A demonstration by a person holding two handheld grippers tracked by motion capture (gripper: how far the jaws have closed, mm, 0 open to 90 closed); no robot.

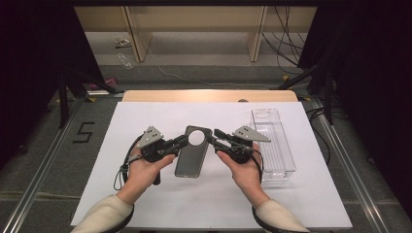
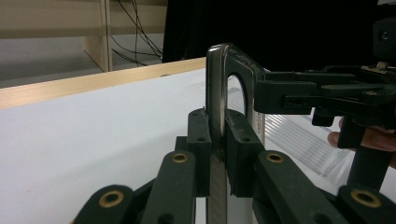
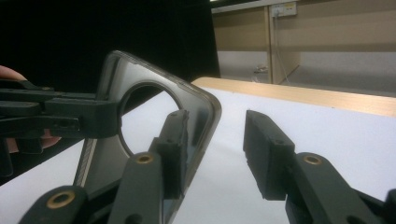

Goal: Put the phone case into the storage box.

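Observation:
A dark, see-through phone case (image 1: 192,158) with a round camera hole is held up over the white table. My left gripper (image 1: 183,140) is shut on its left edge near the top; in the left gripper view both pads pinch the thin edge of the case (image 2: 217,93), which stands upright. My right gripper (image 1: 214,138) is at the case's upper right edge with its jaws apart. In the right gripper view the corner of the case (image 3: 194,100) lies between the jaws of this gripper (image 3: 215,135), close to the left pad and well clear of the right pad.
A clear plastic tray (image 1: 274,145) lies lengthwise on the white sheet to the right of my right hand. The table's wooden far edge (image 1: 209,95) runs behind. Bare white surface (image 1: 145,204) spreads to the left and front.

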